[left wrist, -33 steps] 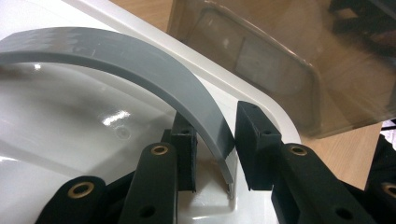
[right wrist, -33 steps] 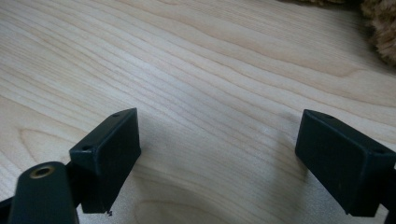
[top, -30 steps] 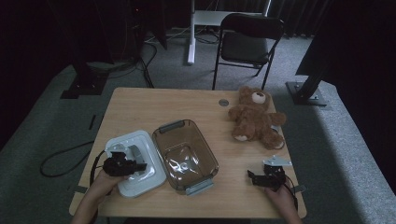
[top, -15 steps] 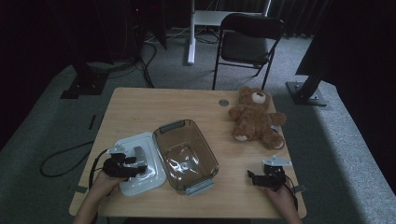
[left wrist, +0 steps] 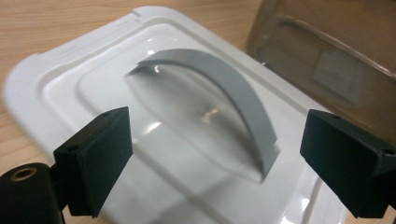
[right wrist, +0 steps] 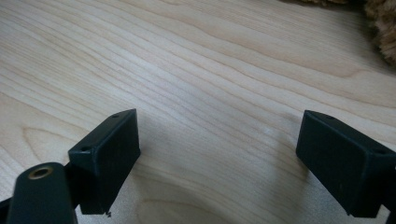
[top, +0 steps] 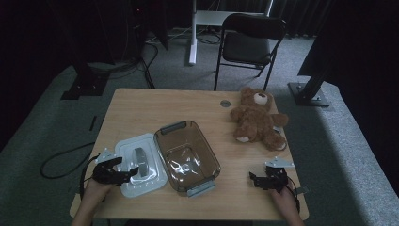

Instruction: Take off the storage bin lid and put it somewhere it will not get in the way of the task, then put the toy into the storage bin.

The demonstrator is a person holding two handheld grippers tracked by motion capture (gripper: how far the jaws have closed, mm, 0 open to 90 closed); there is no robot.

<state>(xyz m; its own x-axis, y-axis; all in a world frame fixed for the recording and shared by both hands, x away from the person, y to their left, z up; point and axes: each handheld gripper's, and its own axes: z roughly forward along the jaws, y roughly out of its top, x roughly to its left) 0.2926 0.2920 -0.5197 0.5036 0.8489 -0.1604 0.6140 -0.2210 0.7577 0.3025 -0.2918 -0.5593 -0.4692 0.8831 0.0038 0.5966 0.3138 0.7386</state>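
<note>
Hovering with jaws just opened and empty, the left gripper [left wrist: 215, 168] has the lid handle [left wrist: 219, 95] straight ahead, running away from it; the lid [top: 123, 186] sits under it.

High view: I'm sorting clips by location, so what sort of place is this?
Probably a recording studio or lab, not a home: dark curtains at the back, grey carpet, metal stand bases, and a lone folding chair behind the wooden table.

The wooden worktop [top: 141, 113] carries a white lid [top: 140, 165] at seven o'clock, a clear container [top: 187, 155] centrally, a teddy bear [top: 256, 120] at two o'clock
</note>
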